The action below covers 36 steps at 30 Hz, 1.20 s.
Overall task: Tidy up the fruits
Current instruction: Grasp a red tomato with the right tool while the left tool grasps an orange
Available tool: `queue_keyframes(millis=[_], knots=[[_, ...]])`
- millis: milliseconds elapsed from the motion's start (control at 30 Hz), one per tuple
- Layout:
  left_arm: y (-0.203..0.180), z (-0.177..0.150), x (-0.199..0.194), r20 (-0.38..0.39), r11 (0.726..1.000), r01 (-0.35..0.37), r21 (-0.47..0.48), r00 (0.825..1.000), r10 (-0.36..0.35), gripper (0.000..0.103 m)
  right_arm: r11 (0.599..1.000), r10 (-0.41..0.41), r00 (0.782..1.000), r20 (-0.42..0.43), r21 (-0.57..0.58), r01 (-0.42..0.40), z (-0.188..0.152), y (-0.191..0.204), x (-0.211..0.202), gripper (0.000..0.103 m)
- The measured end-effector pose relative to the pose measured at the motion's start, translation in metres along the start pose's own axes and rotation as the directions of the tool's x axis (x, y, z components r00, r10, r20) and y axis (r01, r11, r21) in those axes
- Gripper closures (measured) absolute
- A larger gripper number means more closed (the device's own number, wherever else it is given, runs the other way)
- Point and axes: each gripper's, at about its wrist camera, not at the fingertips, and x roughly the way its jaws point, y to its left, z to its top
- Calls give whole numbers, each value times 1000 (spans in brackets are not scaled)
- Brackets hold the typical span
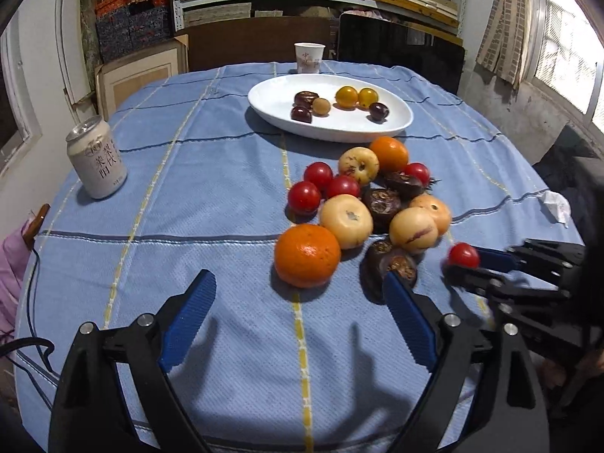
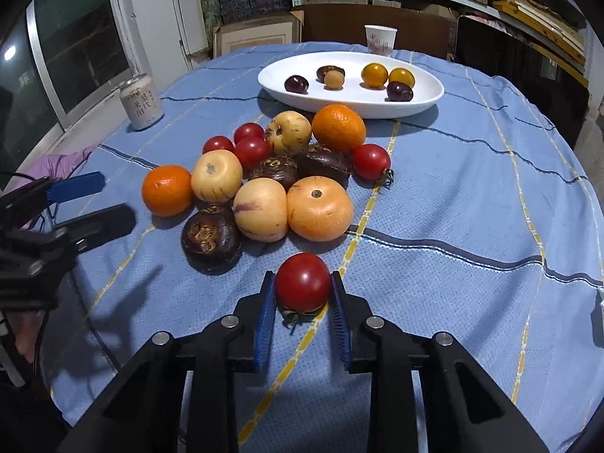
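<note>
While right gripper (image 2: pixel 303 290) is gripping red tomato (image 2: pixel 303 283) in closed jaws, low over counter (image 2: pixel 472 196) just before pile (image 2: pixel 264 177), left gripper (image 1: pixel 298 294) is waiting with jaws wide open, empty. White plate (image 2: pixel 422 104) is holding six small fruits; oranges, pale melons, dark fruits, tomatoes left. Judged under halfway.

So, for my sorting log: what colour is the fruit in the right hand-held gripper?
Red tomato, clearest in the right wrist view.

Fruit pile (image 2: pixel 271 173) before plate (image 2: pixel 422 102).
</note>
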Motion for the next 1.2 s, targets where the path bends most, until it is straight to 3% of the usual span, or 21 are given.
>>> queue_keyframes(millis=[167,333,433,500,567,1200], knots=[[-1,7,16,-27,999,-31,30,999,32,15,996,86,991,103,-26,-84,-16,5,-22,74],[-2,11,30,-50,998,-40,40,998,42,20,994,112,988,104,-5,-112,-15,-1,-23,74],[1,11,39,-72,999,-37,33,997,40,33,992,126,986,114,-9,-126,-15,-1,-24,74],[3,12,43,-82,1000,0,16,997,1,42,991,134,984,116,-3,-134,-16,-1,-25,74],[1,12,42,-66,1000,13,18,998,-12,59,990,141,983,119,6,-142,-16,-4,-26,74],[-9,3,-1,12,999,23,23,1000,-23,59,988,141,978,155,33,-148,-17,-8,-31,74]])
